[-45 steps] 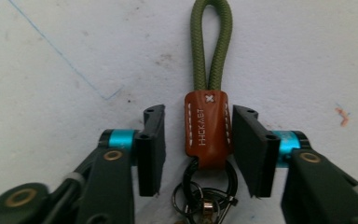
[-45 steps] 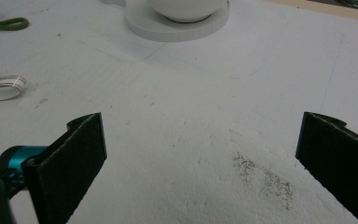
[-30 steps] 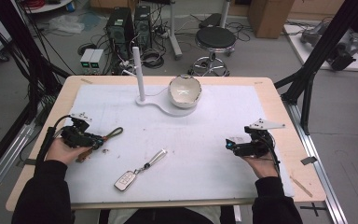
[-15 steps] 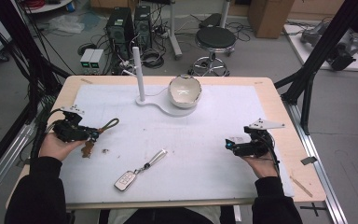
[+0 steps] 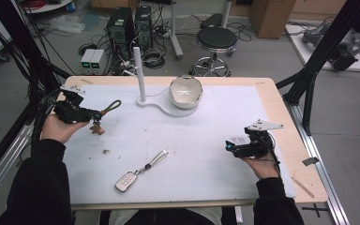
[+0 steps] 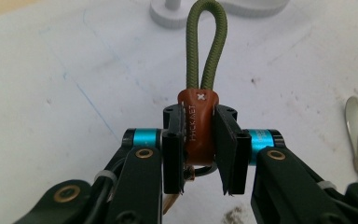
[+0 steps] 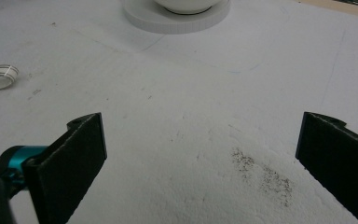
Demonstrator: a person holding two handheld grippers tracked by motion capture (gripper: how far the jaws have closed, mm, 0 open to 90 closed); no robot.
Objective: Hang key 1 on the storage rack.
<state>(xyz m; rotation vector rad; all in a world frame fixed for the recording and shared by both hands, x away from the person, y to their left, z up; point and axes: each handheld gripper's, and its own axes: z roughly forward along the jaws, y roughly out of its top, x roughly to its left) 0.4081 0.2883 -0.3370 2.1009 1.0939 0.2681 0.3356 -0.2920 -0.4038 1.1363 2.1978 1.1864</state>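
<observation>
The left gripper (image 5: 95, 114) has its jaws clamped on the brown leather tab (image 6: 197, 126) of a keychain, whose olive cord loop (image 6: 205, 42) points away from the jaws toward the white peg stand (image 5: 140, 75) at the far side of the table (image 5: 272, 93). In the high view the keychain (image 5: 104, 111) is lifted off the white mat (image 5: 206, 140), with a small brown piece dangling below it, so the pick-up looks done. What probably remains is carrying the loop to the upright peg and slipping it over; the loop sits well apart from the peg, to its left, so that part is not yet begun. The white bowl (image 5: 185, 91) on the same base is another possible destination, and the pictures cannot settle which. The right gripper (image 5: 228, 147) rests low over the mat near the right edge, its jaws wide apart and holding nothing. A second item, a car key fob (image 5: 126, 180) with a silver strap (image 5: 155, 159), lies untouched on the mat near the front, between the two hands, and likely awaits its own turn
</observation>
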